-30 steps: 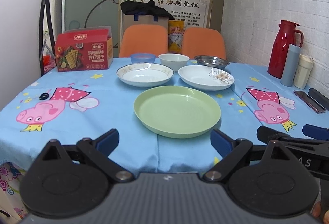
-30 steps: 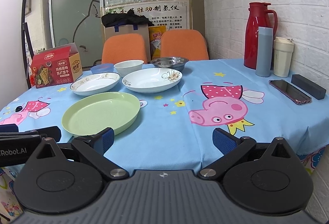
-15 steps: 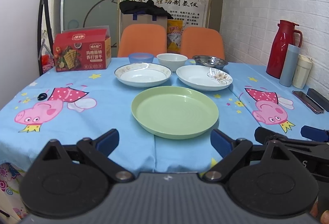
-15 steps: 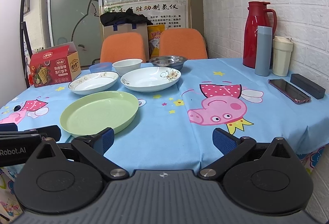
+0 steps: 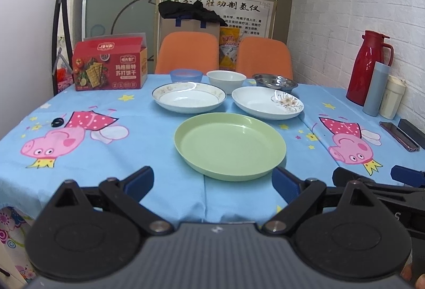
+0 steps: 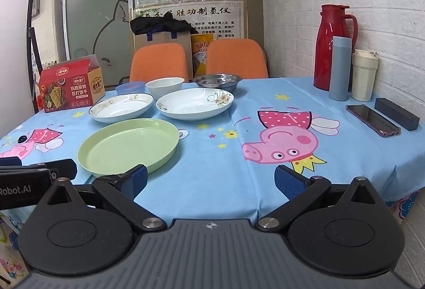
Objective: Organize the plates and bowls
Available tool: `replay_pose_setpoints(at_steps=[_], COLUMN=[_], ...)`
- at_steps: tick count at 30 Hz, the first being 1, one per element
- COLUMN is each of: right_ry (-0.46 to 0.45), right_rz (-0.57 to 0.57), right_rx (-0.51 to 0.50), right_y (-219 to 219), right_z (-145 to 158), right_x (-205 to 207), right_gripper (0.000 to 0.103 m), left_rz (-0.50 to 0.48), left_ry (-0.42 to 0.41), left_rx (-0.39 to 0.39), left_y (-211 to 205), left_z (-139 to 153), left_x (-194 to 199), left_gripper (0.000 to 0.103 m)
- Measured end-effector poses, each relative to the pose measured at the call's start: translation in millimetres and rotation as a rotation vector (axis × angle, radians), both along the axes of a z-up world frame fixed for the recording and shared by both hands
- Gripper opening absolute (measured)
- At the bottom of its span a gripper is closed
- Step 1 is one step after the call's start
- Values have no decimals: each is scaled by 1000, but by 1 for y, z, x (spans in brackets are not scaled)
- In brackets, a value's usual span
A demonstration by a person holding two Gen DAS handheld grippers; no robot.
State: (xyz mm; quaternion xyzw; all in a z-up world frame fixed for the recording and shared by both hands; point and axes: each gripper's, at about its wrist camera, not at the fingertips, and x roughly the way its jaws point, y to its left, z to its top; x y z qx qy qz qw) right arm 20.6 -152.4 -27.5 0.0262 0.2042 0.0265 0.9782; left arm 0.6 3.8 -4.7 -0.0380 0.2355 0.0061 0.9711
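A green plate (image 5: 230, 145) (image 6: 128, 145) lies near the table's front edge. Behind it sit a gold-rimmed white plate (image 5: 188, 97) (image 6: 121, 107) and a flowered white plate (image 5: 267, 105) (image 6: 195, 103). Further back stand a blue bowl (image 5: 185, 75) (image 6: 130, 88), a white bowl (image 5: 226, 78) (image 6: 164, 85) and a steel bowl (image 5: 275, 81) (image 6: 217, 80). My left gripper (image 5: 212, 180) is open and empty just short of the green plate. My right gripper (image 6: 211, 178) is open and empty over the front edge, right of that plate.
A red cracker box (image 5: 109, 68) stands back left. A red thermos (image 6: 333, 50), blue-grey flask (image 6: 340, 68) and cream cup (image 6: 364, 75) line the right wall, with a phone (image 6: 372, 120) and dark case (image 6: 395, 113) before them. Two orange chairs (image 5: 190, 52) stand behind the table.
Both views have shifted very slightly; the dishes sit a little lower and nearer in frame. Nothing on the table has moved and both grippers stay open.
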Motion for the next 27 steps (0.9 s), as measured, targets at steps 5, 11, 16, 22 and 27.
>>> replay_pose_setpoints(at_steps=[5, 11, 16, 22, 27], right_ry=[-3, -2, -2, -6, -6], right_rz=[0, -5, -6, 1, 15], right_rx=[-4, -1, -2, -13, -20], right_y=[1, -1, 0, 3, 6], right_z=[0, 0, 0, 0, -1], right_x=[-1, -1, -1, -1, -2], right_gripper=[103, 103, 103, 103, 103], left_rz=[8, 12, 16, 28, 34], left_ry=[-2, 3, 0, -6, -5], left_rx=[-7, 1, -10, -35, -39], left_y=[4, 4, 7, 14, 15], left_z=[0, -1, -1, 1, 0], left_x=[0, 2, 1, -1, 0], left_gripper=[91, 91, 91, 91, 91])
